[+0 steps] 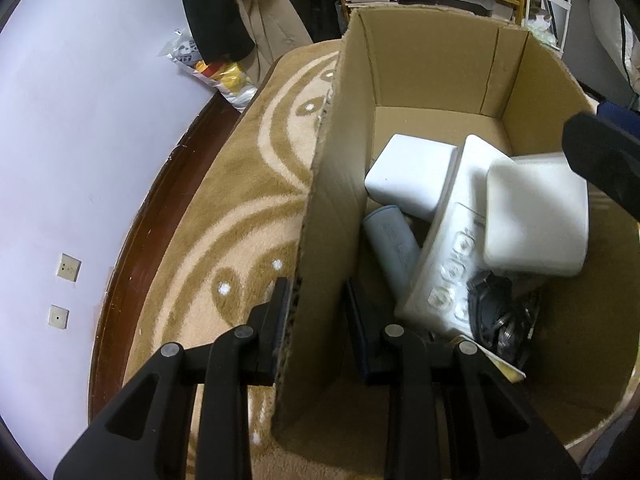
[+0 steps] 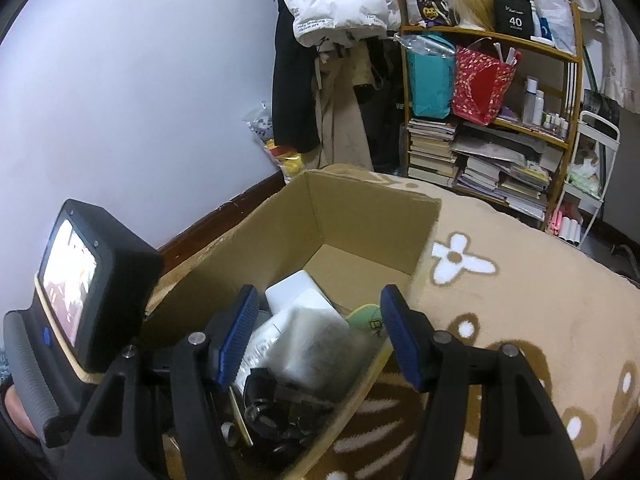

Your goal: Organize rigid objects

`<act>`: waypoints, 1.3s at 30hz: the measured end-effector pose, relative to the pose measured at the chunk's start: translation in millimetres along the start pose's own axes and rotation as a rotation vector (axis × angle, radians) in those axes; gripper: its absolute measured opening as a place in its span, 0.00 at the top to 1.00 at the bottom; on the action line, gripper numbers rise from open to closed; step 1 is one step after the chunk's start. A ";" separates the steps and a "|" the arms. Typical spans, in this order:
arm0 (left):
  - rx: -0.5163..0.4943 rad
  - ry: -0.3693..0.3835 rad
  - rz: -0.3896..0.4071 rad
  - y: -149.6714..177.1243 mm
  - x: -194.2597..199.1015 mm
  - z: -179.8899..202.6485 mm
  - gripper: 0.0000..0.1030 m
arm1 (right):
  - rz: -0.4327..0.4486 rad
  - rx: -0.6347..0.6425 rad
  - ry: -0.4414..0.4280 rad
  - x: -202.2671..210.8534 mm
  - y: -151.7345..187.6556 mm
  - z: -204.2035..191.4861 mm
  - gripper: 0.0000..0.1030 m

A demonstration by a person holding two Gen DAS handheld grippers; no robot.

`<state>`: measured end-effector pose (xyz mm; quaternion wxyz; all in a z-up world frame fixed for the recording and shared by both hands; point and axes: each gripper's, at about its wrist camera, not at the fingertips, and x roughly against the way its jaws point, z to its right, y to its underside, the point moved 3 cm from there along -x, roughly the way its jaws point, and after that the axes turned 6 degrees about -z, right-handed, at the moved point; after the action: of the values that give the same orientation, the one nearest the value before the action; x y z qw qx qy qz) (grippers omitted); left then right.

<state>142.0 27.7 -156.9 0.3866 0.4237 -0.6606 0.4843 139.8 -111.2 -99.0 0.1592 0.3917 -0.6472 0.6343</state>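
Corrugated cardboard box (image 1: 340, 184) wall between left tool (image 1: 318, 320) pads, smooth white blocks (image 1: 536, 220) inside.

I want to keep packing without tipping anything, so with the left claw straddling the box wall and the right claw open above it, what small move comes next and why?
Probably lift the right claw straight up and away. Its jaws stand wide open and empty above the brown cardboard box, where the white rounded block already lies tilted on the white power strip. The left claw brackets the box's wall, so the box should stay put.
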 end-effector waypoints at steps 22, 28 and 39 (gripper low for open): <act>0.025 0.044 0.124 21.0 73.9 -8.4 0.71 | 0.049 -0.118 0.129 76.6 27.9 15.8 0.00; 0.024 0.045 0.252 31.2 111.2 -10.9 0.28 | 0.077 -0.158 0.169 103.9 37.0 26.4 0.00; 0.029 0.022 0.390 50.0 156.9 -9.7 0.02 | 0.141 -0.213 0.218 152.5 60.9 37.1 0.00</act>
<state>42.5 16.6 -25.7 0.2864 0.2877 -0.7189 0.5642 9.5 -199.6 -39.5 0.2240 0.2551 -0.7156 0.6105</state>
